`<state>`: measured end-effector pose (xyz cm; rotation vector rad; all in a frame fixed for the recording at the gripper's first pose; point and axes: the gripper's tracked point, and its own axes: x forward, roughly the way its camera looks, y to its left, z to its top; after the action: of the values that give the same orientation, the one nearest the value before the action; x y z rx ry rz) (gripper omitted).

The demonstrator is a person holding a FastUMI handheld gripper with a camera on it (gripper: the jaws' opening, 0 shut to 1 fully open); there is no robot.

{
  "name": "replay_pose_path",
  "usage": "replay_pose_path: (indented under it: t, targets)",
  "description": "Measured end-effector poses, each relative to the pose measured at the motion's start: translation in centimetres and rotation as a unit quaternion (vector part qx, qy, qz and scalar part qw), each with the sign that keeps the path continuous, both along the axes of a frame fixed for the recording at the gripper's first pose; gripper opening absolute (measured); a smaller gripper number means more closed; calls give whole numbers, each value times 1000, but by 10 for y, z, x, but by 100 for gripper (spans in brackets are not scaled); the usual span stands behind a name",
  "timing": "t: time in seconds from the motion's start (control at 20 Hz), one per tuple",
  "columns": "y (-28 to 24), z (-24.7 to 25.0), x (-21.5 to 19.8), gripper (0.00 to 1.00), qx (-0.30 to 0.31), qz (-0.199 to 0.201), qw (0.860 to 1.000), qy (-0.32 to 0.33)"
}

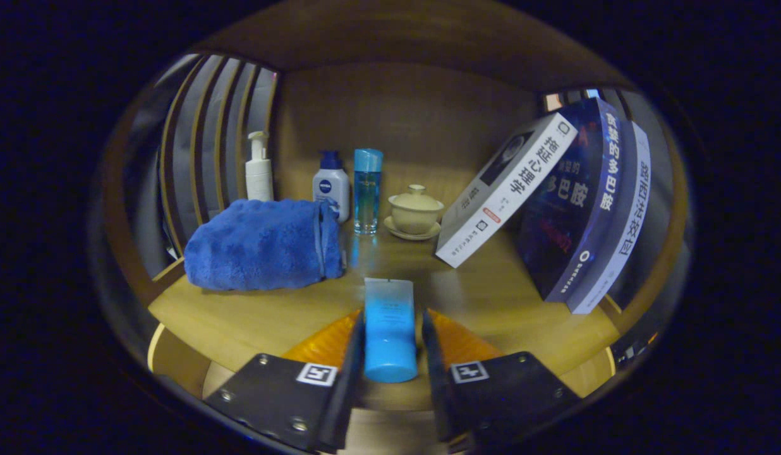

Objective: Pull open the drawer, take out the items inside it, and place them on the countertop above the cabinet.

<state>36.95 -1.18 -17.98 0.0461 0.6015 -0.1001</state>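
Note:
A light-blue squeeze tube (389,328) lies lengthwise between my fingers, cap end toward me. My gripper (392,316) is shut on it, both fingers pressing its sides. The tube hovers low over the front part of the wooden countertop (491,297). A folded blue towel (261,243) rests on the counter, ahead and to the left of the fingers.
Along the back wall stand a white pump bottle (259,167), a white bottle with a blue cap (331,186), a clear blue bottle (368,189) and a lidded tea cup on a saucer (416,212). Leaning books (555,202) fill the right side. Slatted panels (207,145) close the left.

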Motion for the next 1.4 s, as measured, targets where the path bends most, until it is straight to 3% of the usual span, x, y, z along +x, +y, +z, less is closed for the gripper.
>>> replay_pose_path:
  t: [0.15, 0.3, 0.5, 0.75, 1.1, 1.4]
  targets:
    - [-6, 14, -23, 86, 20, 6, 1000, -20]
    - [-9, 36, -59, 95, 60, 6, 997, -43]
    - [-6, 75, -116, 95, 107, 14, 991, -75]
    - [10, 97, -201, 96, 96, 49, 989, -100]
    - [40, 70, -309, 96, 56, 82, 991, -92]
    - [41, 13, -344, 96, 71, 46, 996, -36]
